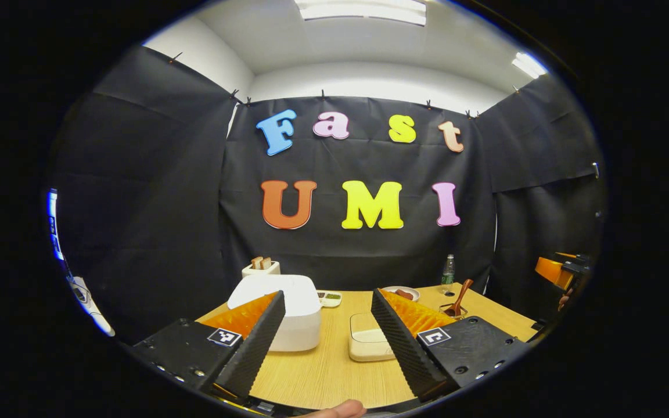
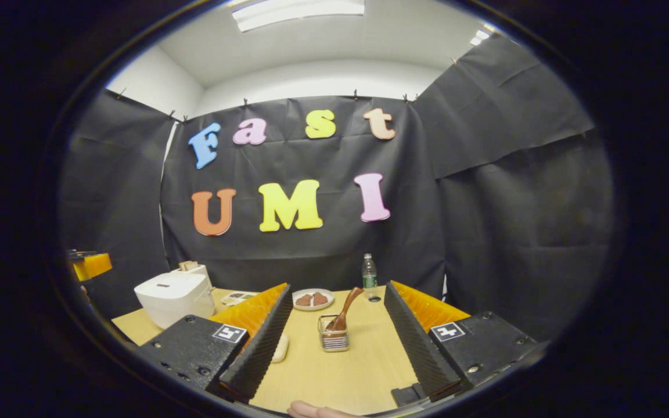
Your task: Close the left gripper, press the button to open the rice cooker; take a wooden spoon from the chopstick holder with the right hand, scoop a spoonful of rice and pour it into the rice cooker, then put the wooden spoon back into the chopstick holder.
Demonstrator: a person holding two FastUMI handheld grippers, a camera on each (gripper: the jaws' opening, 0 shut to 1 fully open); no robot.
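Note:
The white rice cooker (image 1: 276,313) stands with its lid down on the wooden table (image 1: 323,371), just beyond my left gripper's left finger. My left gripper (image 1: 327,297) is open and holds nothing. A shallow cream container of rice (image 1: 366,342) lies between its fingers, farther off. The wooden spoon (image 2: 346,307) leans in the wire chopstick holder (image 2: 333,339), straight ahead of my right gripper (image 2: 337,287), which is open and empty. The holder (image 1: 455,307) and spoon (image 1: 462,293) also stand at the table's right in the left gripper view. The rice cooker (image 2: 175,296) is at the left in the right gripper view.
A toaster with bread (image 1: 260,267) stands behind the cooker. A small dish (image 1: 330,298), a plate of brown food (image 2: 313,299) and a water bottle (image 2: 369,271) line the table's far edge. The other gripper's orange body (image 1: 561,270) is at the far right.

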